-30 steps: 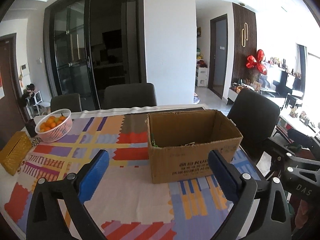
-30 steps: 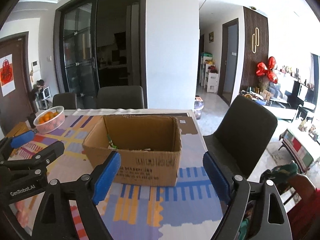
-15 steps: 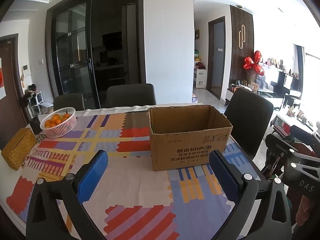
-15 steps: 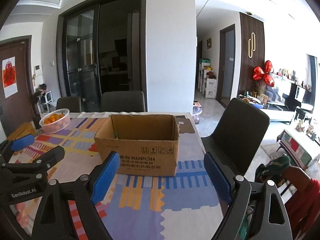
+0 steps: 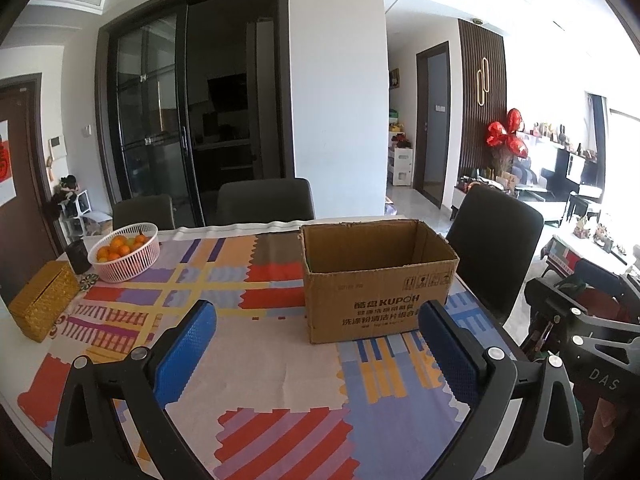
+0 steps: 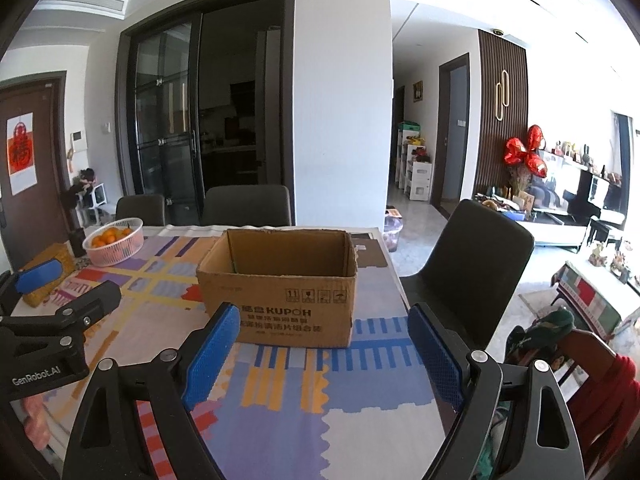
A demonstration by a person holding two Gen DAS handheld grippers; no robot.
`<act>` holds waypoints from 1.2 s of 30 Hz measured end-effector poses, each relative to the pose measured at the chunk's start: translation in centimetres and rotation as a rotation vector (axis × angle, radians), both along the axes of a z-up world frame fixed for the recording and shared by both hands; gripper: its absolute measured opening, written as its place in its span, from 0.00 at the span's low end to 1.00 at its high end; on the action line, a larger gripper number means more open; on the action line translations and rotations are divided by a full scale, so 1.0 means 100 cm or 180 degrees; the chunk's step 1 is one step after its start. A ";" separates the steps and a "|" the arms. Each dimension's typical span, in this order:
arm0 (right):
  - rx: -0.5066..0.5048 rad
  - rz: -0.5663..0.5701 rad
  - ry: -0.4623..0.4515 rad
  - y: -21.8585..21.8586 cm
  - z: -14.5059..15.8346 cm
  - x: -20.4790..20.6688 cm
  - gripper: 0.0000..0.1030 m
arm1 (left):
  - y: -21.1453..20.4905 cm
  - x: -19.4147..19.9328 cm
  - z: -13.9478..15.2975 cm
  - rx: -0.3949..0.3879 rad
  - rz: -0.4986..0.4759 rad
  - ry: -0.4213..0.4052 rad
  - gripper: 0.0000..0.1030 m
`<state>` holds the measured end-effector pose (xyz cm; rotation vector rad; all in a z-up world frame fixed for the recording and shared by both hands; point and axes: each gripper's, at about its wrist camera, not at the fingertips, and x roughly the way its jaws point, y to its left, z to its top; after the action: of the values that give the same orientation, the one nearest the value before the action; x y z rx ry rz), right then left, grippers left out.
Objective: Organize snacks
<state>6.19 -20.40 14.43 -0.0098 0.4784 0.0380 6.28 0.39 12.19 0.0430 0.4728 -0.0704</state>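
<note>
dining table [image 5: 280, 364] w/ bright patchwork cloth, dark chairs round it. open cardboard box [image 6: 280, 288] sits toward the table's right end, long axis across both views, printed long side facing the cameras; its inside can't be seen from here, and no loose snacks show on the cloth. pink basket of oranges [image 5: 125, 251] and a woven tissue box [image 5: 42, 300] well apart at far left. left gripper [image 5: 316, 336] and right gripper [image 6: 324, 340] both hover short of the box, jaws wide, nothing btwn them. box lies ahead of both; right looks nearer, more square-on.
</note>
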 end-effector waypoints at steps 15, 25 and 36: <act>0.0020 0.0023 -0.0007 0.000 0.000 -0.003 0.84 | -0.001 -0.004 0.001 0.0014 0.0008 -0.0042 1.00; 0.0016 0.0028 -0.0006 0.000 0.000 -0.003 0.84 | 0.000 -0.004 0.001 0.0015 0.0008 -0.0031 1.00; -0.0004 0.0054 0.0022 -0.001 -0.003 -0.007 0.84 | 0.002 -0.005 -0.003 -0.0015 0.0016 -0.0017 1.00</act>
<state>5.50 -20.53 14.14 -0.0151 0.4852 0.0545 5.82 0.64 11.89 0.0373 0.4674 -0.0665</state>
